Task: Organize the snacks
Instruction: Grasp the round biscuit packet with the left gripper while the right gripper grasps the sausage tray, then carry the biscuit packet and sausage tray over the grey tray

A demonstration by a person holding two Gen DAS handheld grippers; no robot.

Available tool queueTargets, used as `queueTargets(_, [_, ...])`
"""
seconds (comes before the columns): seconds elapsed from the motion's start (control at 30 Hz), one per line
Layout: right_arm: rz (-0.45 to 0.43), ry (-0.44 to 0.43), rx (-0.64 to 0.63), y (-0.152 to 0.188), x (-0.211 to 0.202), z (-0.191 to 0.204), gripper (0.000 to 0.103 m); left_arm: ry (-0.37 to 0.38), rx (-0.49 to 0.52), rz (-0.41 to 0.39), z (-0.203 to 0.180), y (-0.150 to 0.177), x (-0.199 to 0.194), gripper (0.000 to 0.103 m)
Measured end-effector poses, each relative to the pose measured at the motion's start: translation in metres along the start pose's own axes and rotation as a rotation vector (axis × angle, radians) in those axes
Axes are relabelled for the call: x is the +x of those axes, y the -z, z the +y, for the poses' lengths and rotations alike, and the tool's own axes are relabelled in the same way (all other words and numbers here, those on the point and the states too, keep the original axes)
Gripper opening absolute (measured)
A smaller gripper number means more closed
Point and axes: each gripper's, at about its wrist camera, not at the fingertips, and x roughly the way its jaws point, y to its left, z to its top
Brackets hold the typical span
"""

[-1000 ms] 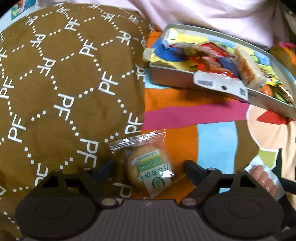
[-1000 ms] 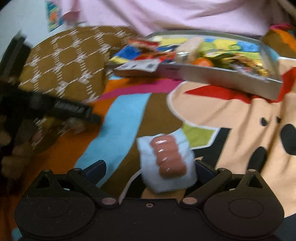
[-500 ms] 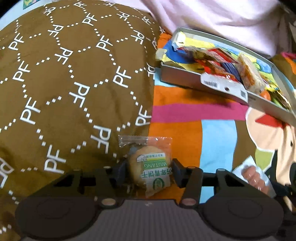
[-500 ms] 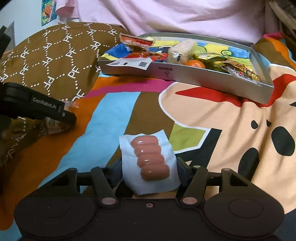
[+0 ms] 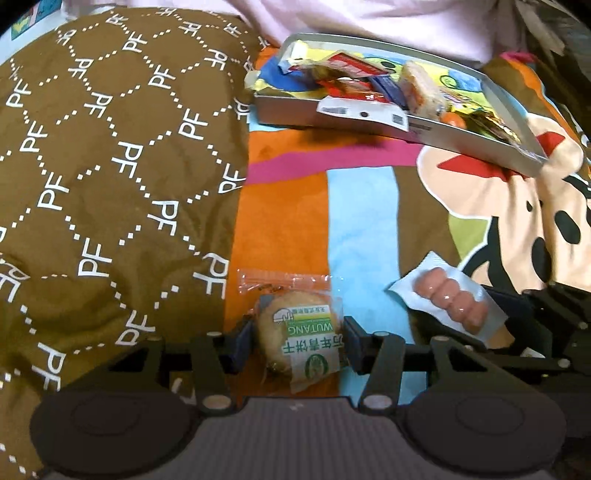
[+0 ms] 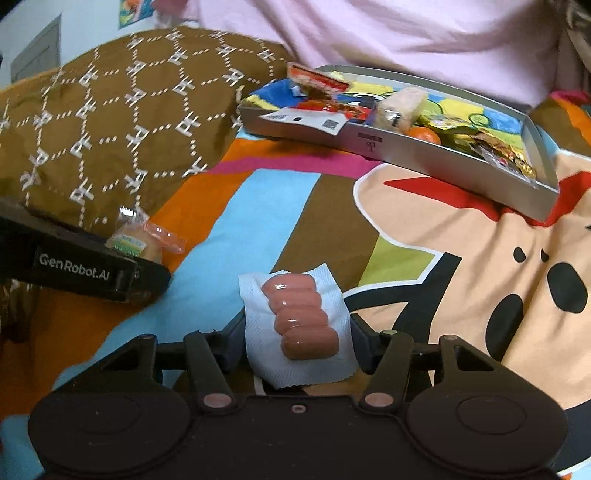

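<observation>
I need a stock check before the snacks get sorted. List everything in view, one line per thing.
biscuit packet: one, clear wrap with green label, between the left gripper's fingers, over the blanket
sausage pack: one, white wrap with pink sausages, between the right gripper's fingers
tray: one, silver-grey, far side of the blanket, holding mixed snacks
snacks in tray: several, red, yellow, orange and pale wrappers; exact count unclear
pillow: one, brown with white PF pattern, left of the blanket
blanket: one, multicoloured cartoon print, under everything
pink fabric: one, behind the tray
left hand-held gripper: one, black, shut on the biscuit packet
right hand-held gripper: one, black, shut on the sausage pack
</observation>
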Motion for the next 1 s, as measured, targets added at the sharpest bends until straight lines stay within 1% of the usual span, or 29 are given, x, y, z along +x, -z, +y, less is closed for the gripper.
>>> queueTargets(0.13, [0.0,-0.01,0.011,0.001,-0.003,-0.003,0.058,-0.003,0.004,-0.008,-0.005,0.002,-0.012,0.055])
queueTargets(0.23, [-0.011,-0.003,0.011,0.001,-0.007,-0.005,0.057,-0.012,0.008,-0.023,-0.01,-0.002,-0.017,0.055])
queueTargets(0.6, [-0.054,0.073,-0.147,0.0,-0.025,0.012,0.056,-0.041,-0.02,-0.11,-0.026,-0.023,-0.045,0.055])
queueTargets(0.77, [-0.132,0.142,-0.195,-0.005,-0.043,0.012,0.056,-0.023,-0.026,-0.166,-0.033,-0.033,-0.059,0.055])
queueTargets(0.87, [-0.186,0.173,-0.179,-0.013,-0.054,0.004,0.056,-0.017,-0.032,-0.203,-0.037,-0.046,-0.067,0.055])
queueTargets(1.0, [-0.251,0.222,-0.134,-0.023,-0.065,-0.015,0.056,-0.008,-0.029,-0.256,-0.045,-0.07,-0.074,0.055])
